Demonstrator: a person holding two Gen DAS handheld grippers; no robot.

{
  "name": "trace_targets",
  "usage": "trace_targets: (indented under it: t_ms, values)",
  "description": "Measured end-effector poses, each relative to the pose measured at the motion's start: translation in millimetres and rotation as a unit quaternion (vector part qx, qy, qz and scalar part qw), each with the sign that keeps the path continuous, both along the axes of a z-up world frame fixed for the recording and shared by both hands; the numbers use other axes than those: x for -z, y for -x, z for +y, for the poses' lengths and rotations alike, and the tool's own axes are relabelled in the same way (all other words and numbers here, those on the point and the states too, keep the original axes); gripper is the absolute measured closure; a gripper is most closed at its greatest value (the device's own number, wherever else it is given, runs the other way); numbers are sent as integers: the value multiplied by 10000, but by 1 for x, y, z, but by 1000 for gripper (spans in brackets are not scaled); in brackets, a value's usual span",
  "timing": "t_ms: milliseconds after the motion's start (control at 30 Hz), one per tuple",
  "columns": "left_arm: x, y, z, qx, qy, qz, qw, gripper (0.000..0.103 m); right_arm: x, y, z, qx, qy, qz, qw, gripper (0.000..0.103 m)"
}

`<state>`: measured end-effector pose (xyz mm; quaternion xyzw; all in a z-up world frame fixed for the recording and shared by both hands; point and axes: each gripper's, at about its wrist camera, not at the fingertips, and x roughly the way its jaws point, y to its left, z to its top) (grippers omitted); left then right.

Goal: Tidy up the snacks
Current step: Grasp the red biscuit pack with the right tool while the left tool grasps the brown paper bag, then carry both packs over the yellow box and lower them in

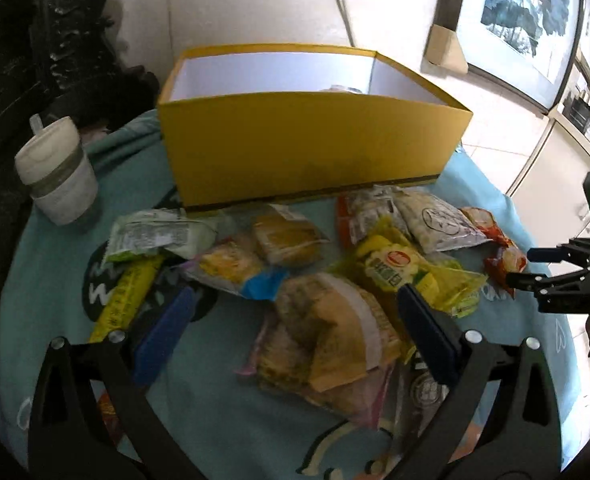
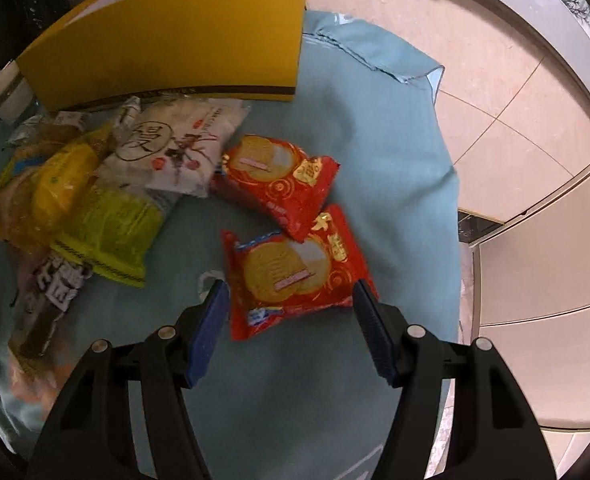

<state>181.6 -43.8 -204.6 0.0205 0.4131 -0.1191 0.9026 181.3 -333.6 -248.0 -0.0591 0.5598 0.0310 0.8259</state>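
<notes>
A: Right gripper (image 2: 291, 320) spread wide, nothing held. We see the near red foil mooncake packet (image 2: 291, 276) lying flat on the teal cloth (image 2: 375, 160), centre of the right wrist frame, directly ahead between the two blue pads (image 2: 209, 332).

B: Long axis?

A: Roughly across the jaw line, so we judge the tips straddle its short ends. A second red foil packet (image 2: 279, 178) overlaps its far corner.

B: Left gripper (image 1: 295, 332)?

A: Also wide open, empty, over a beige bun-like wrapped snack (image 1: 335, 332) in the pile. The yellow cardboard box (image 1: 307, 148) sits at upper centre. We judge the right gripper nearer the red packets.
</notes>
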Motion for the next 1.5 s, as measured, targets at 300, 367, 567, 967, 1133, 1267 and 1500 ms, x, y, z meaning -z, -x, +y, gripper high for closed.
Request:
trace_targets:
  t_ms: [300, 367, 567, 967, 1133, 1267, 1500]
  values:
    - [33, -8, -16, 149, -63, 416, 9990, 51, 18, -13, 8, 35, 121, 95, 9999, 30]
    - [32, -5, -13, 155, 11, 349, 9993, 57, 16, -8, 9, -11, -108, 83, 9999, 51]
    - [27, 7, 0, 265, 92, 274, 9992, 61, 9, 11, 23, -73, -377, 38, 9993, 56]
    - [-17, 56, 11, 407, 428, -421, 9974, 62, -61, 53, 53, -159, -1212, -612, 9906, 56]
    - [-46, 58, 13, 396, 571, -721, 9950, 62, -102, 41, 60, -314, -1413, -969, 9847, 56]
    - [-78, 51, 10, 333, 648, -961, 9927, 62, -136, 40, 68, -444, -1541, -1226, 9794, 56]
    - [-133, 14, 4, 191, 709, -1236, 9896, 62, -196, 13, 74, -597, -1524, -1706, 9717, 56]
